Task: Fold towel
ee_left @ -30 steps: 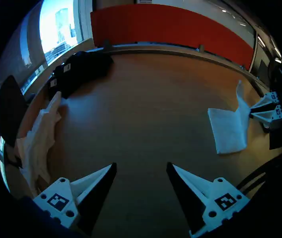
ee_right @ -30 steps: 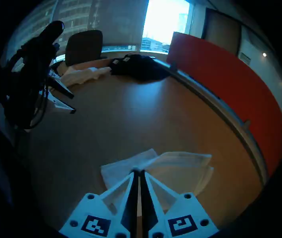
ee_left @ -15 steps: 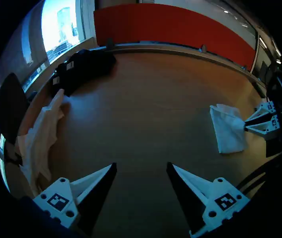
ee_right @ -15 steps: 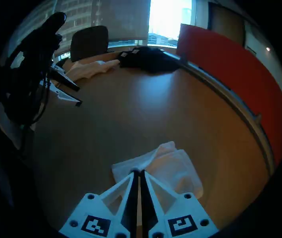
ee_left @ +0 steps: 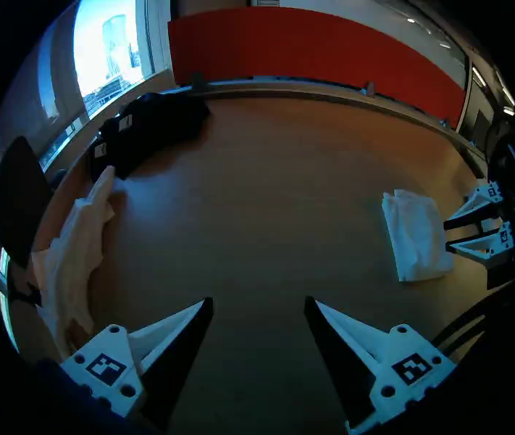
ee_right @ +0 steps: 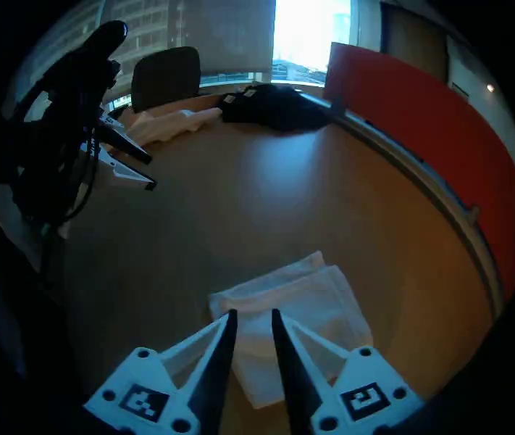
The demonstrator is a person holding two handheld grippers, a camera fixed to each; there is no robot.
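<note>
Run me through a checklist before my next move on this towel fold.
1. Right gripper open, nothing pinched: ok.
2. Towel lying folded on the table: ok.
3. Towel layers lined up edge to edge: cannot tell.
4. Left gripper open, holding nothing: ok.
5. Left gripper well apart from the towel: ok.

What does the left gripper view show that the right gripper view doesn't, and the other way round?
Left gripper view: the left tongs up close, wide open above bare table, and the right tongs side-on, open at the edge of the towel. Right gripper view: the right tongs up close, tips over the folded towel, and the cabled handle behind the left tongs. Both: towel, black bag, cream cloth, chair, red panel, window.
</note>
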